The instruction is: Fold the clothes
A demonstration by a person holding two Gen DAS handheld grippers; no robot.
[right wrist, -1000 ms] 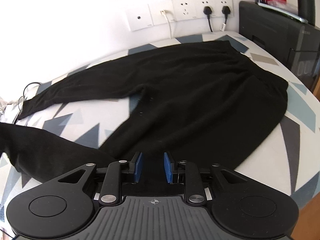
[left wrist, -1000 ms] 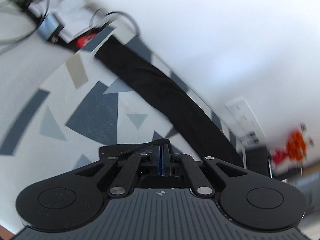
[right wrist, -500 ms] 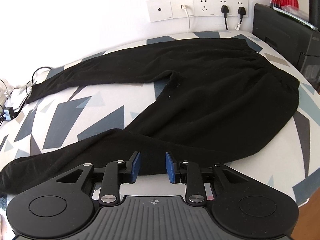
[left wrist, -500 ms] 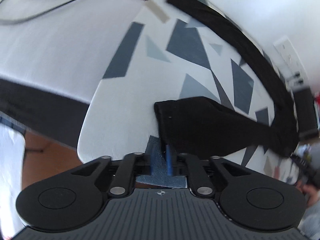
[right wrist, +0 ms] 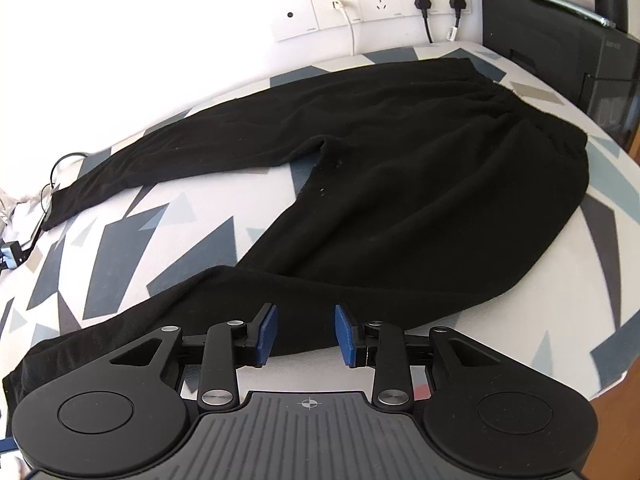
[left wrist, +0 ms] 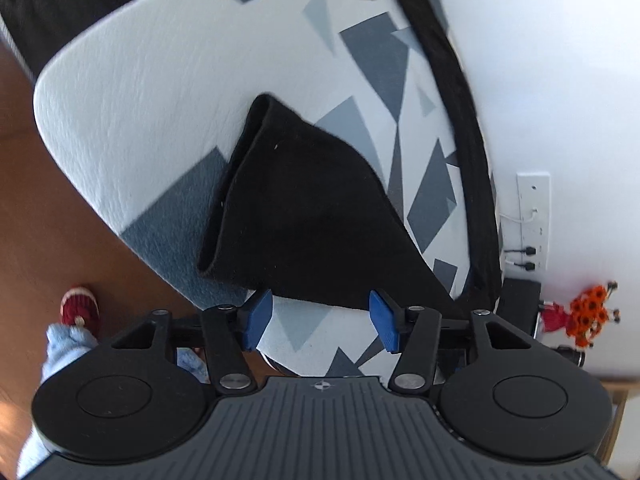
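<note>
Trousers [right wrist: 400,184], one black pair, lie spread on the patterned table [right wrist: 120,240], waistband toward the far right corner by the printer [right wrist: 560,52], one leg along the far edge under the wall sockets [right wrist: 384,4], the other running down to the near left edge.

That near leg is the worry. Its cuff [left wrist: 240,200] sits right at the table's rounded near edge, and the left gripper [left wrist: 320,316] has just been opening, its blue pads wide apart and clear of the cloth, nothing pinched between them. If the cuff overhangs (it seems to rest on the rim, though the fisheye bends things), its own weight could drag the leg off toward the floor. A re-grasp taken from this low angle might catch only the top layer of the open cuff, so the fold would come up lopsided.

The right gripper [right wrist: 306,336] hovers over the near leg's thigh, jaws part open, gripping nothing.

Count: one pair of trousers, two legs, two grippers, one printer, two black plugs seated in the sockets.
</note>
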